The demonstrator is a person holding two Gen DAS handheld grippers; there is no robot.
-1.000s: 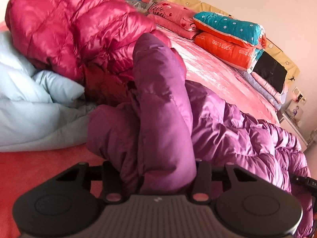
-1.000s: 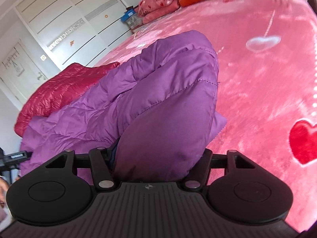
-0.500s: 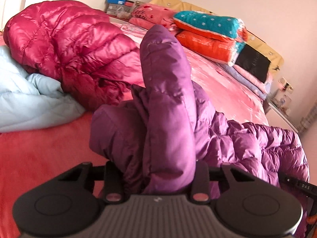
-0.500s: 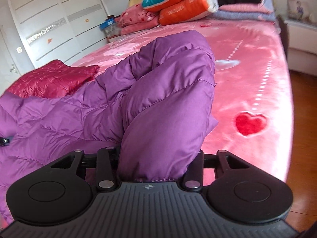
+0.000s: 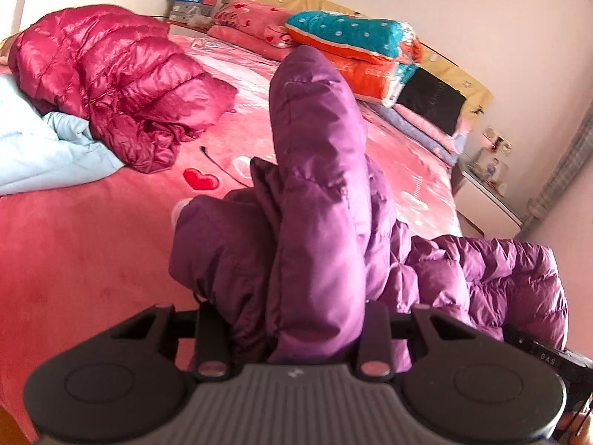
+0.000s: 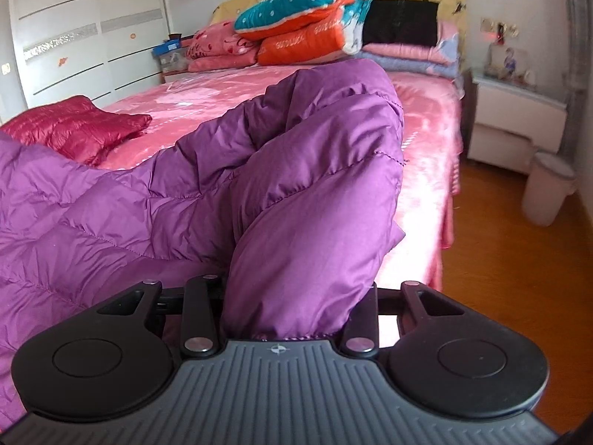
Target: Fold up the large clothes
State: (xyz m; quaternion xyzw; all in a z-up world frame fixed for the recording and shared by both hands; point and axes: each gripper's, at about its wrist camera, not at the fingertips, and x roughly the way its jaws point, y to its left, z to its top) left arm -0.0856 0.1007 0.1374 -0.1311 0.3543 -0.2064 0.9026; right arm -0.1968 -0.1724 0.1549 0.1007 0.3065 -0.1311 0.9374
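Observation:
A purple down jacket (image 5: 318, 185) lies across the near part of the pink bed (image 5: 74, 252). My left gripper (image 5: 292, 311) is shut on one bunched end of it, and a padded fold stands up between the fingers and hides their tips. In the right wrist view the same purple jacket (image 6: 111, 215) stretches away to the left. My right gripper (image 6: 292, 296) holds another puffed fold of it, its jaws still closing on the fabric. Both held ends are lifted off the bed (image 6: 207, 104).
A shiny red down jacket (image 5: 111, 74) and a pale blue garment (image 5: 44, 148) lie at the left of the bed. Stacked quilts and pillows (image 6: 307, 26) sit at the headboard. A white nightstand (image 6: 519, 118) and a white bin (image 6: 548, 189) stand on the wooden floor to the right.
Both grippers have drawn back and risen with the purple jacket, dragging it away from the red one. The right gripper has swung toward the headboard and narrowed on its fold.

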